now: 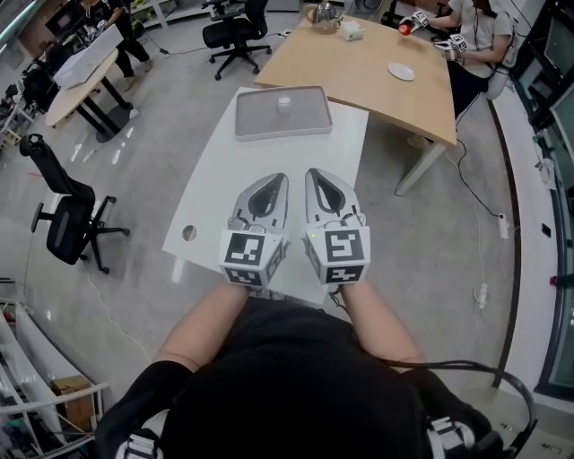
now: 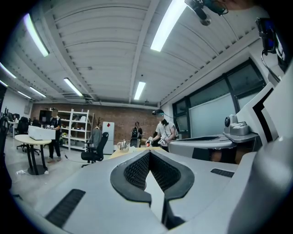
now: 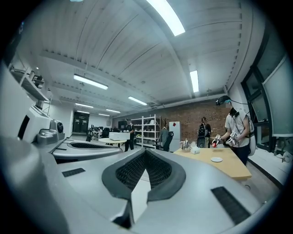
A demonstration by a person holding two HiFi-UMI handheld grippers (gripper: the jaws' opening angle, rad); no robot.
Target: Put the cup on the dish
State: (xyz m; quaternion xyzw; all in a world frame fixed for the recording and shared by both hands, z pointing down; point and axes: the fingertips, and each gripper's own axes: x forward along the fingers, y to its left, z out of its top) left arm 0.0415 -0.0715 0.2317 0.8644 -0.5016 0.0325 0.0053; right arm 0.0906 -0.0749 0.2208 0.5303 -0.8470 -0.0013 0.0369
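Note:
A small white cup [image 1: 284,104] stands on a grey tray [image 1: 256,124] at the far end of the white table [image 1: 215,170]. My left gripper [image 1: 279,177] and right gripper [image 1: 315,173] hover side by side over the table's near half, well short of the tray. Both point level toward it, with their jaws closed tip to tip and nothing between them. The left gripper [image 2: 149,152] and right gripper [image 3: 145,150] look the same in their own views. The cup and tray are hidden in both gripper views. A small white dish [image 1: 401,72] lies on the wooden table [image 1: 359,72] beyond.
At the wooden table a person [image 1: 480,31] holds a pair of grippers; a metal teapot [image 1: 324,15] and a white box [image 1: 351,30] stand there. Black office chairs [image 1: 67,224] [image 1: 235,36] stand to the left and behind. The white table has a cable hole [image 1: 189,233].

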